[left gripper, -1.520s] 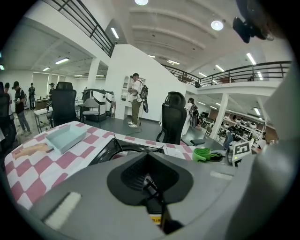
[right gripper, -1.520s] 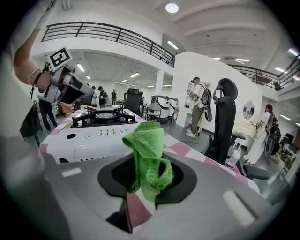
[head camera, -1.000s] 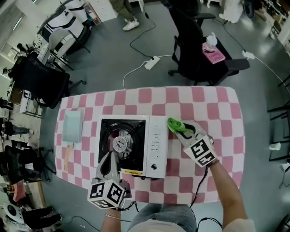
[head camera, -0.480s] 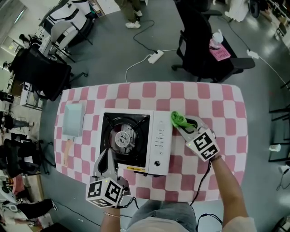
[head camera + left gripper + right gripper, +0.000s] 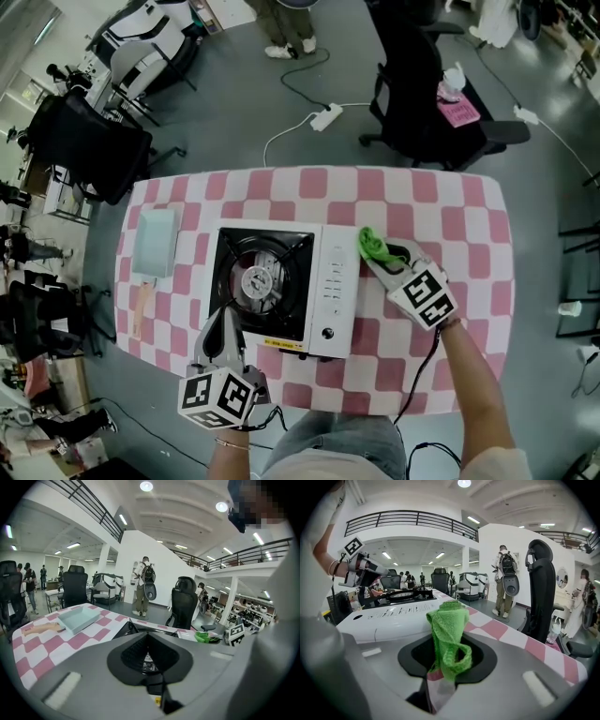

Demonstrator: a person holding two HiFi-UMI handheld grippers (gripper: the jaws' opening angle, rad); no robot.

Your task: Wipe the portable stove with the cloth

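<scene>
The white portable stove [image 5: 333, 291] with its black burner [image 5: 255, 283] sits mid-table. My right gripper [image 5: 382, 260] hovers just off the stove's right edge, shut on a bunched green cloth [image 5: 373, 245]. In the right gripper view the cloth [image 5: 447, 630] stands up out of the right gripper [image 5: 443, 670], with the stove's white panel [image 5: 389, 616] to the left. My left gripper [image 5: 226, 326] is shut with nothing in it, its tips over the stove's front left corner. The left gripper view shows the left gripper [image 5: 149, 637] pointing across the burner.
A pale blue tray [image 5: 153, 242] lies on the pink-checked table [image 5: 459, 216] left of the stove, with a pinkish flat tool [image 5: 141, 319] in front of it. A black office chair [image 5: 422, 84] and a power strip [image 5: 326, 116] are beyond the far edge. People stand in the background.
The head camera has shifted a little. Both grippers keep about the same places by the stove, and the cloth stays held.
</scene>
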